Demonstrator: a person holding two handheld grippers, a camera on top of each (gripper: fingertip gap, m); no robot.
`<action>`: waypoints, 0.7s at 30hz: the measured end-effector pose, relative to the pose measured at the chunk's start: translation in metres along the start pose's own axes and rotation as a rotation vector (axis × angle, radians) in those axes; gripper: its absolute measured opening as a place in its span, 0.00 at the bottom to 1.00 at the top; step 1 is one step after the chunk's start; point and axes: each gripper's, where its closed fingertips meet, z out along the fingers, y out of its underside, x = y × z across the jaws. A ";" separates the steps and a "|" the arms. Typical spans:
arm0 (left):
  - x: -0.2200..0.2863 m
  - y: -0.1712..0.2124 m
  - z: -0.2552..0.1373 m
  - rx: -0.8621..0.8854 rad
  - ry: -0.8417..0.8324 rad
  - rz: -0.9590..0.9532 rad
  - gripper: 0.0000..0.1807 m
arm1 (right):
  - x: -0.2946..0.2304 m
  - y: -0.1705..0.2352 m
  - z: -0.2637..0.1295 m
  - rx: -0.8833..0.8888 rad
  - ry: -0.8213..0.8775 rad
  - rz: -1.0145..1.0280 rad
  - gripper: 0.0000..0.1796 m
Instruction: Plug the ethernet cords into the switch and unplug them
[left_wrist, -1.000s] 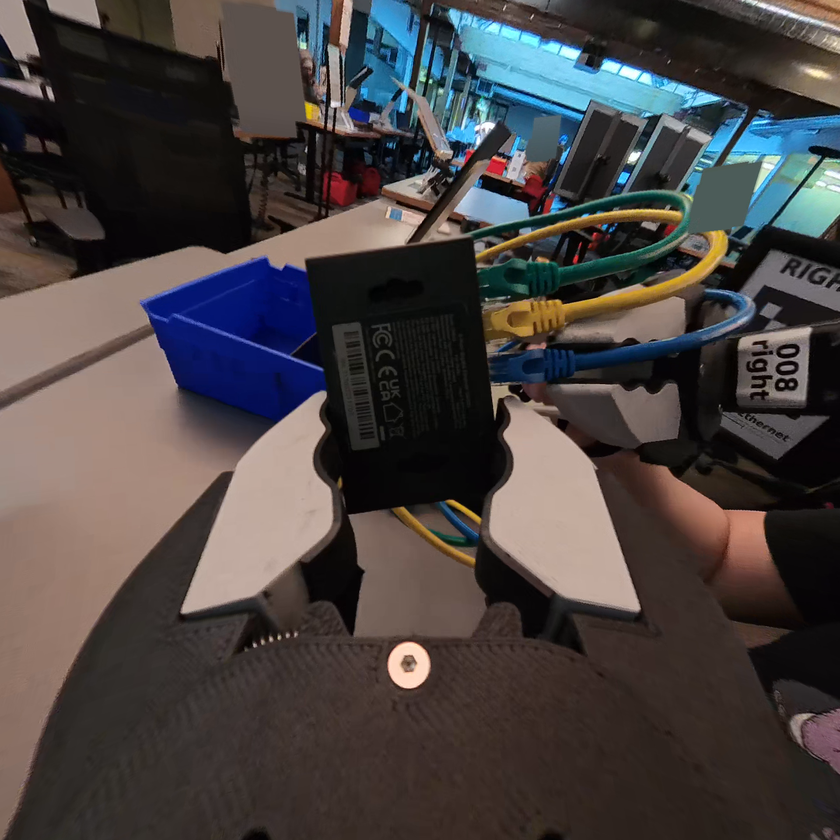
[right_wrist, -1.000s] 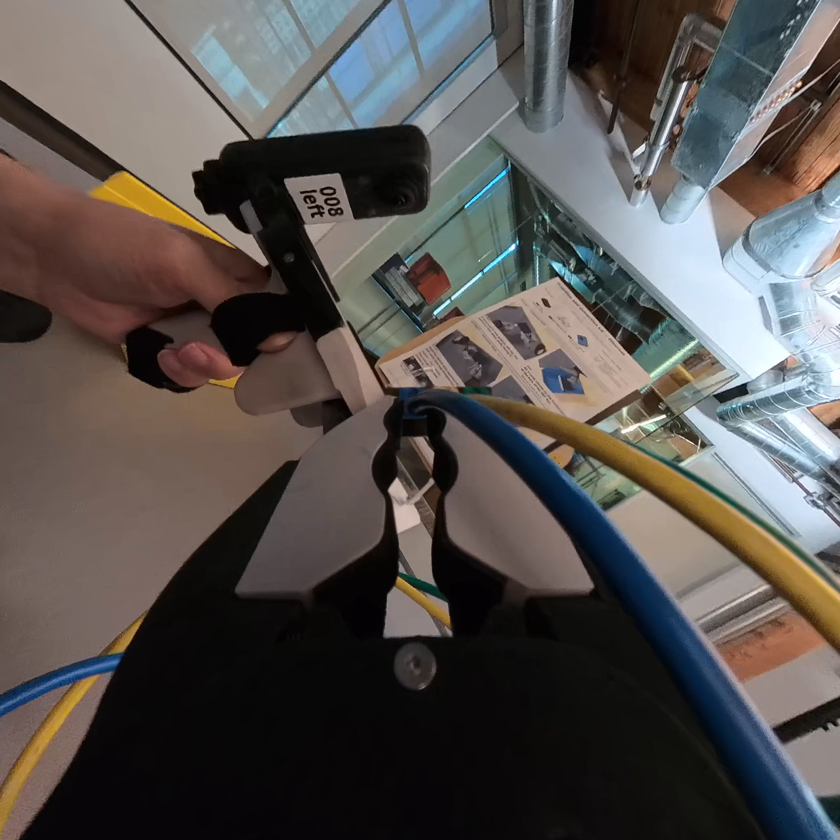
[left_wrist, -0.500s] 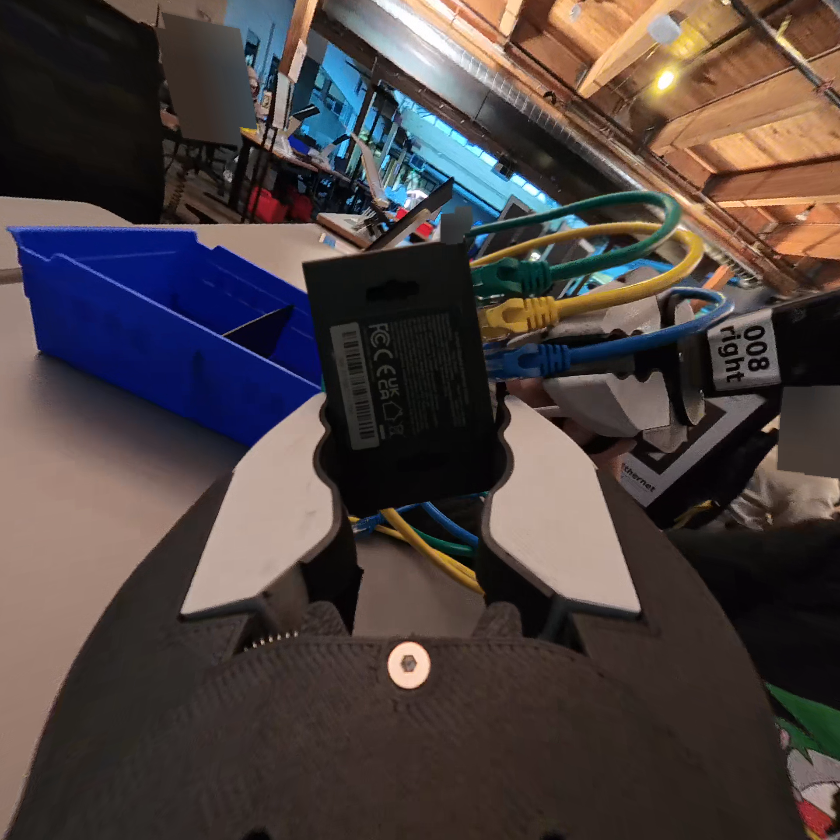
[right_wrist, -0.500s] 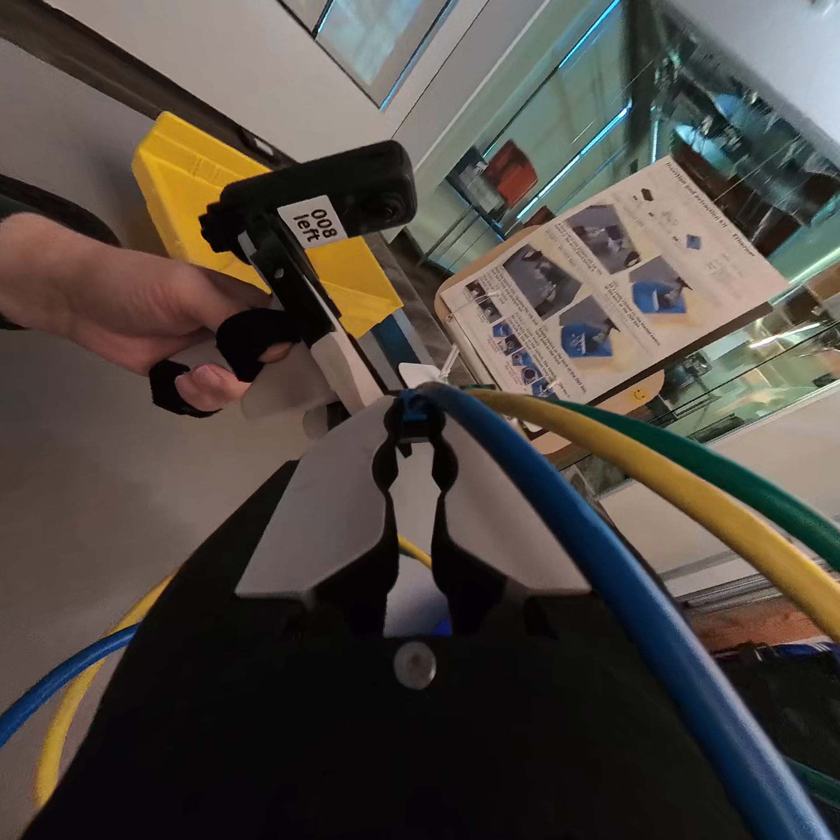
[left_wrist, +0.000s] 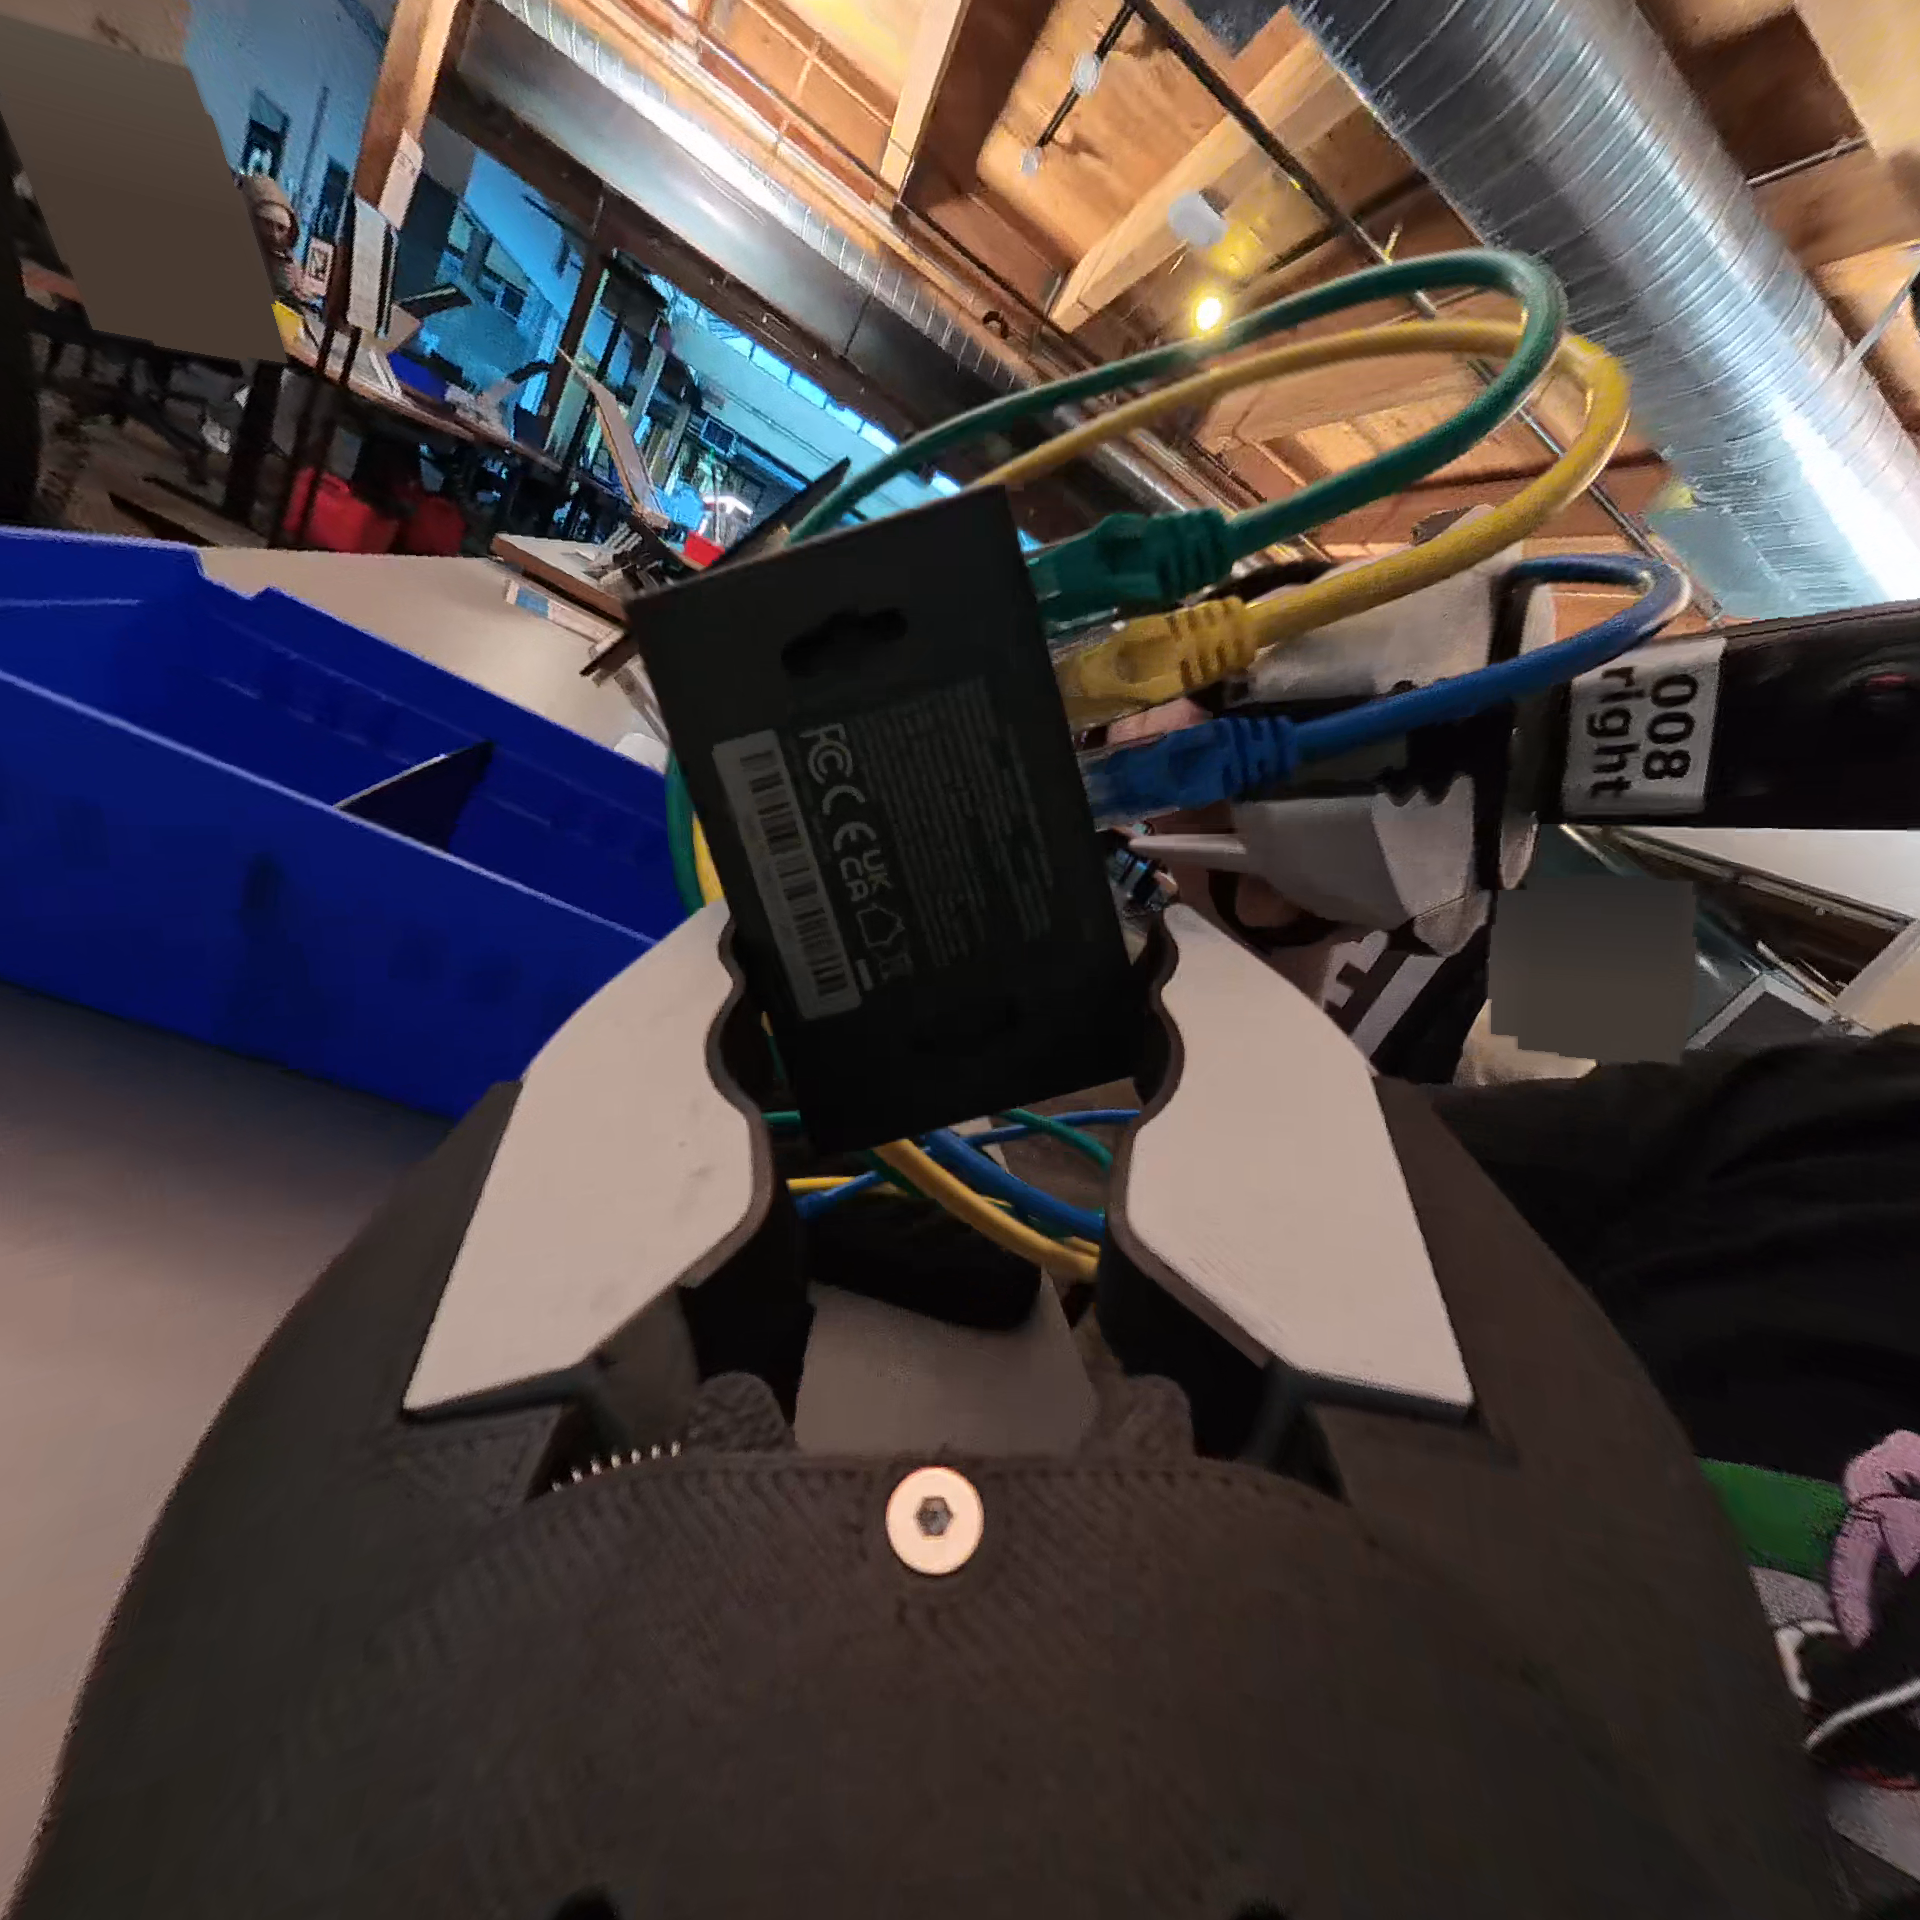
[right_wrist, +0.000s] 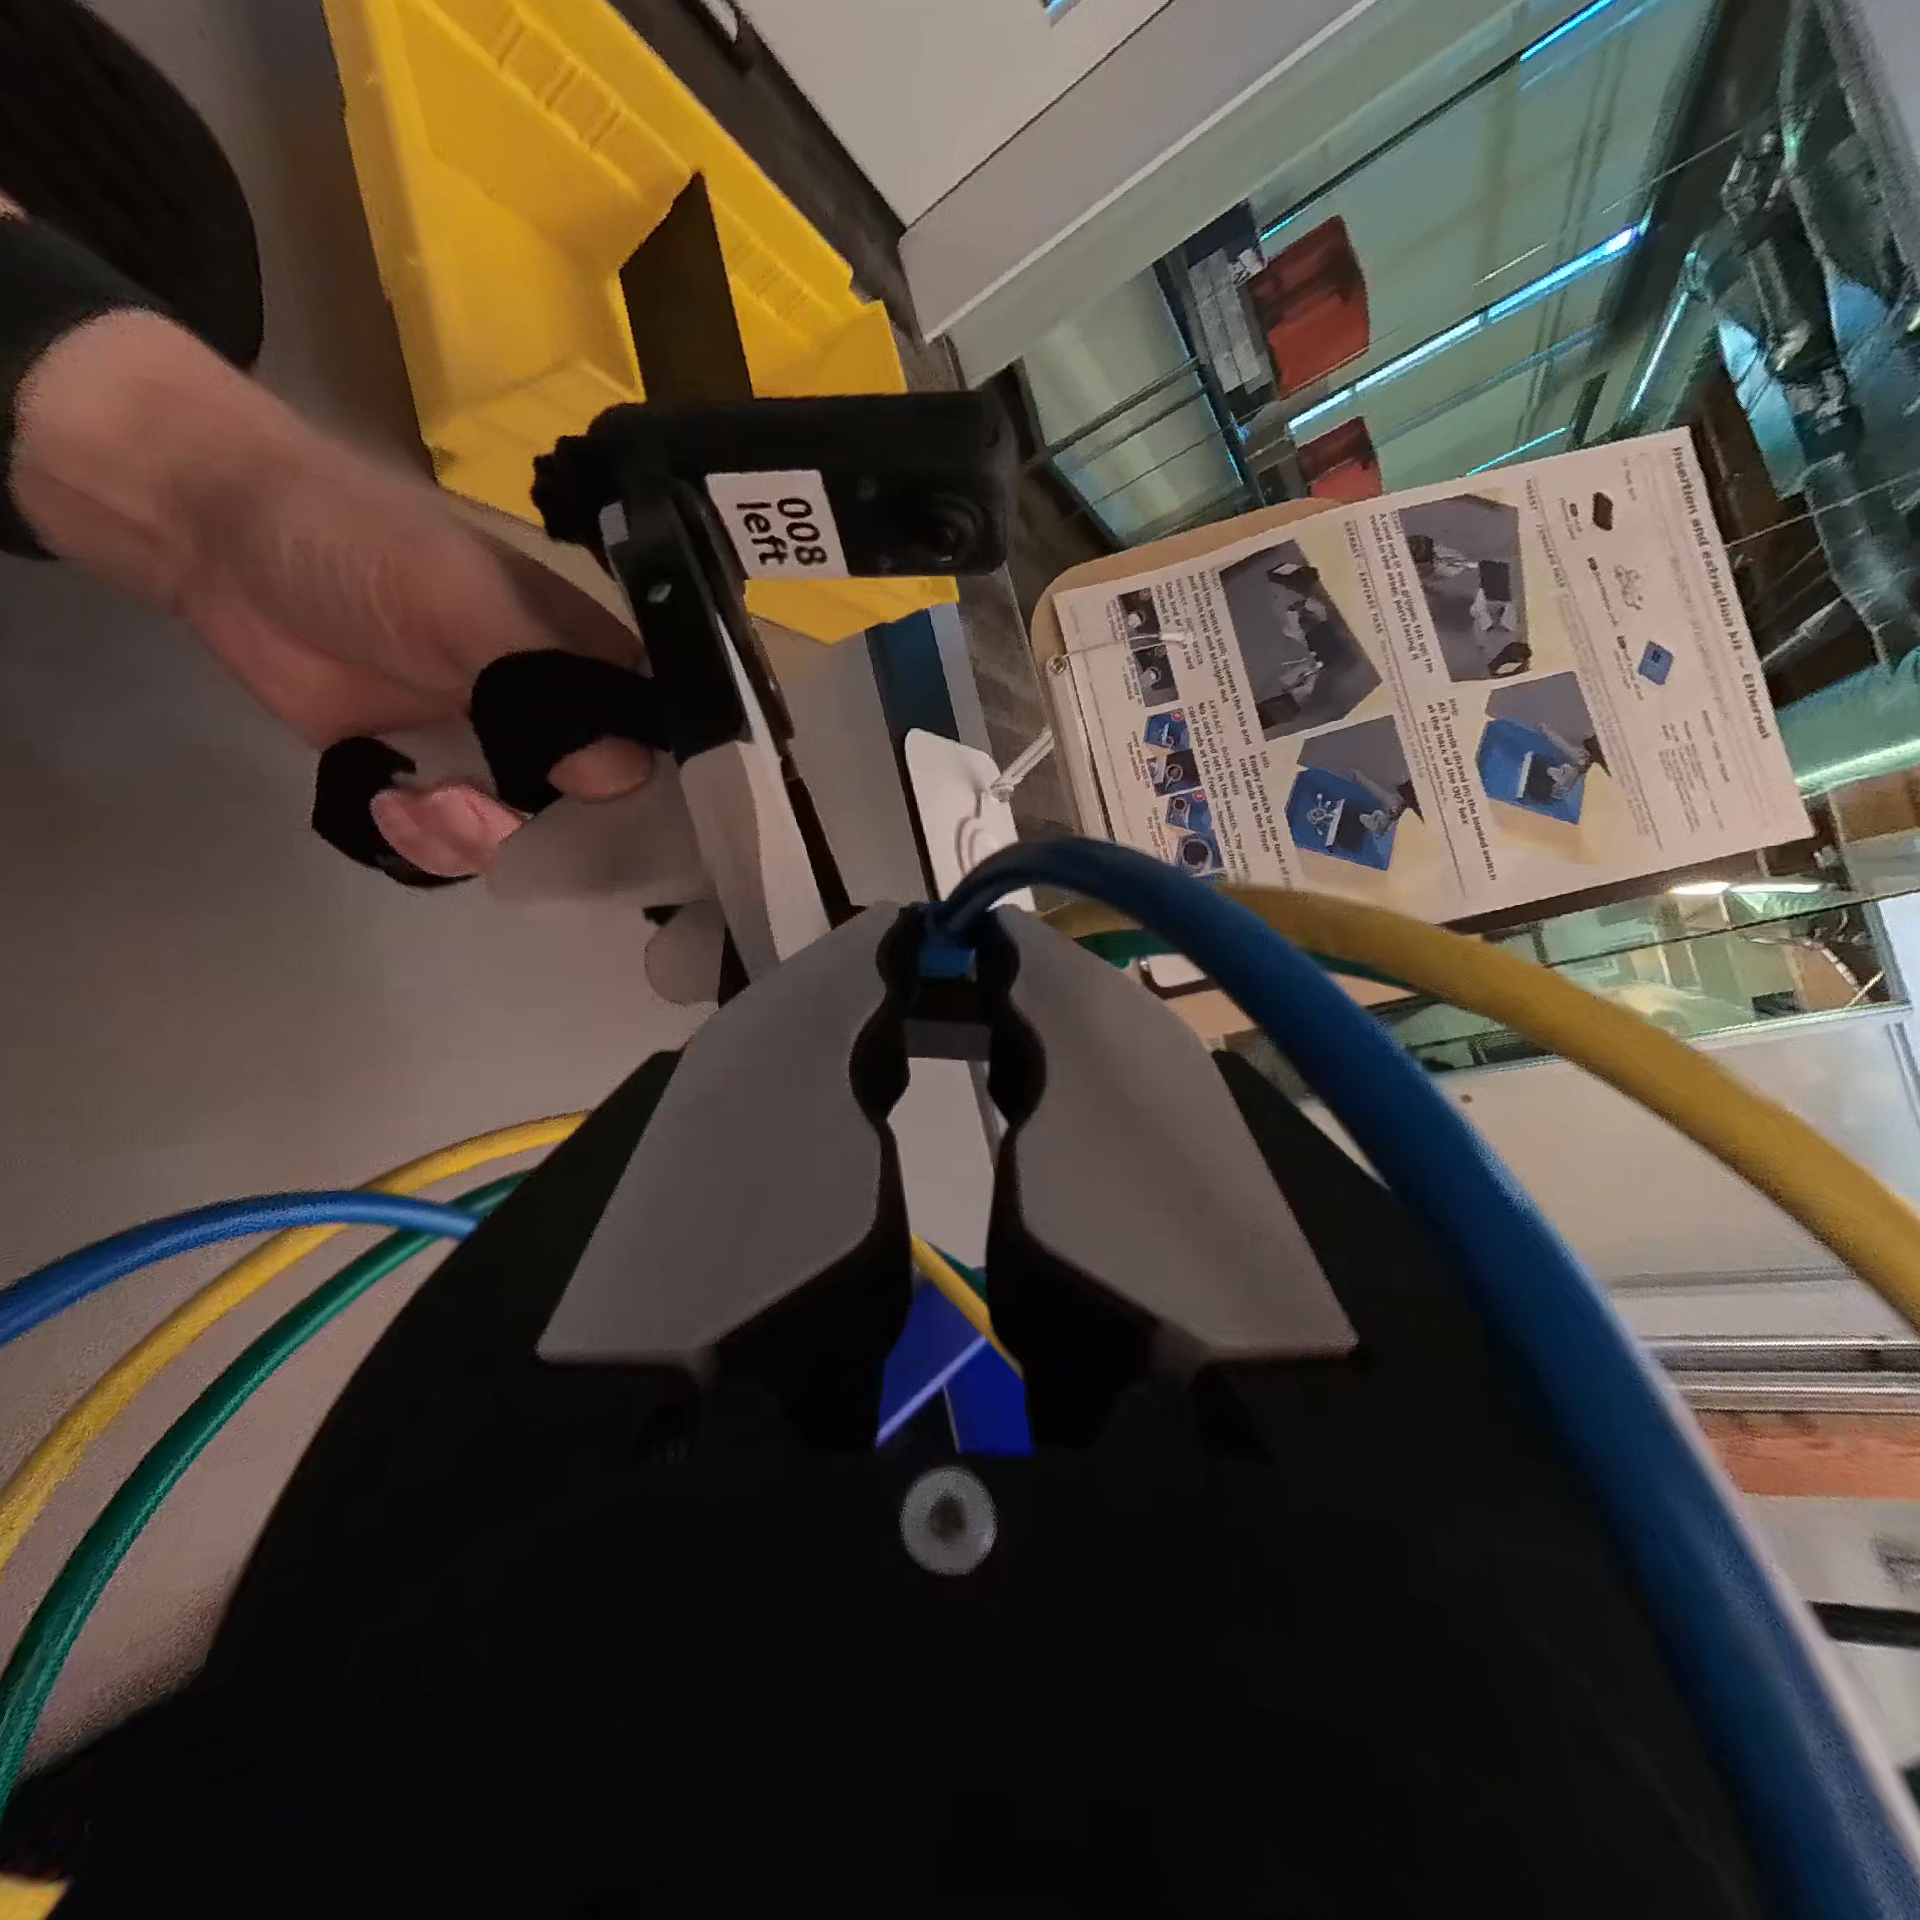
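My left gripper (left_wrist: 945, 987) is shut on the lower part of the black switch (left_wrist: 904, 810) and holds it in the air, tilted to the left, label side facing the camera. A green plug (left_wrist: 1132, 556), a yellow plug (left_wrist: 1164, 655) and a blue plug (left_wrist: 1195, 764) sit in the switch's right edge. Their cords loop up and to the right. My right gripper (right_wrist: 940, 935) is shut on the blue plug (right_wrist: 940, 951). Its grey fingers (left_wrist: 1340, 842) show to the right of the switch. The blue cord (right_wrist: 1351, 1091) arcs over the right gripper.
A blue bin (left_wrist: 260, 810) stands on the grey table (left_wrist: 156, 1195) to the left of the switch. A yellow bin (right_wrist: 582, 260) and a printed instruction sheet (right_wrist: 1434, 686) lie behind the left gripper. Slack cord loops hang under the switch (left_wrist: 966, 1174).
Both views have swung upward and toward the blue bin. The switch has tilted to the left between my left fingers. My right gripper has stayed shut on the blue plug.
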 end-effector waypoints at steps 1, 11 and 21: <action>-0.001 -0.003 0.001 0.020 -0.003 0.006 0.38 | 0.001 0.001 -0.001 -0.013 -0.001 -0.017 0.06; -0.006 -0.032 0.017 0.154 0.026 0.025 0.35 | 0.020 0.006 -0.003 -0.072 0.010 -0.170 0.06; -0.003 -0.080 0.024 0.196 -0.156 0.303 0.35 | 0.058 -0.002 -0.013 -0.046 0.109 -0.152 0.06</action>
